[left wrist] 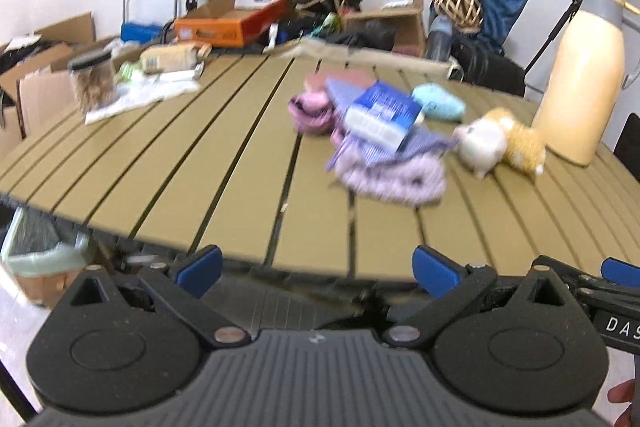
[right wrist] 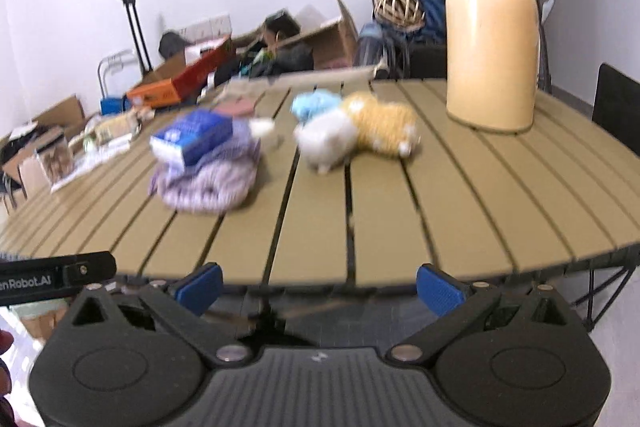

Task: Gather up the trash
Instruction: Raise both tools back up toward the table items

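Note:
Both grippers hang at the near edge of a slatted tan table (left wrist: 200, 167), below its top. My left gripper (left wrist: 318, 273) is open with nothing between its blue pads. My right gripper (right wrist: 318, 285) is open and empty too. On the table lies a blue and white box (left wrist: 384, 113) on purple cloth (left wrist: 394, 177), the same box (right wrist: 192, 137) and cloth (right wrist: 208, 183) showing in the right wrist view. White paper and wrappers (left wrist: 140, 93) lie at the far left beside a jar (left wrist: 93, 79). The frames are blurred.
A plush toy (right wrist: 360, 131), white and yellow, lies mid-table with a light blue bundle (right wrist: 314, 105) behind it. A tall cream thermos (right wrist: 492, 23) stands at the right. Cardboard boxes (left wrist: 240, 17) and bags crowd the far side. A pale green bin (left wrist: 44, 247) sits low left.

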Motion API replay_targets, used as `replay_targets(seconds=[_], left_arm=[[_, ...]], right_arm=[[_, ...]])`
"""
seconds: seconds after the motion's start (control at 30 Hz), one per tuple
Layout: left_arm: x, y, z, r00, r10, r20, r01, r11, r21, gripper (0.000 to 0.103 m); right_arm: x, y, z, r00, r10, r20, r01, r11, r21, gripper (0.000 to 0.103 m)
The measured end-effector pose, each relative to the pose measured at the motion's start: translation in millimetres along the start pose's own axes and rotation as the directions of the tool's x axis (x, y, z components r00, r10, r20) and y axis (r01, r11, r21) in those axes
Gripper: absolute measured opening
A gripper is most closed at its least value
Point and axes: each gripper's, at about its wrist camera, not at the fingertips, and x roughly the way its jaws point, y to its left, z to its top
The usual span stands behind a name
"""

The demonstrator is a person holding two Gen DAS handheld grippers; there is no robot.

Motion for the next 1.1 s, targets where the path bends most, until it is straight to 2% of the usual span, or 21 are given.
replay_targets(seconds=[0.13,0.53,0.87,1.1], left_arm=[[7.4,-14.5,16.2,1.000,-0.003,0.026,0.003,1.000,0.014,0.103],[40.5,-40.5,56.3,0.997,0.014,0.076,-0.018,0.999,0.048,0.103],[79.2,-55.4,71.9,0.997,0.015,0.072,-0.019,0.999,0.049,0.103],[105.0,-53.2,73.1,0.999,0.006,0.045,-0.009,0.999,0.053,0.103]], right_arm=[[5.3,-7.9,17.6,0.998,-0.013,0.054,0.012,1.000,0.006,0.103],[44.6,-18.8,53.4,0.989,-0.038,0.141,0.040,0.999,-0.014,0.103],[74.4,-29.2,63.9,0.983,-0.065,0.174,0.071,0.997,-0.030,0.103],[84.4,-38.6,56.9,0.979,-0.078,0.187,0.081,0.997,-0.006,0.103]])
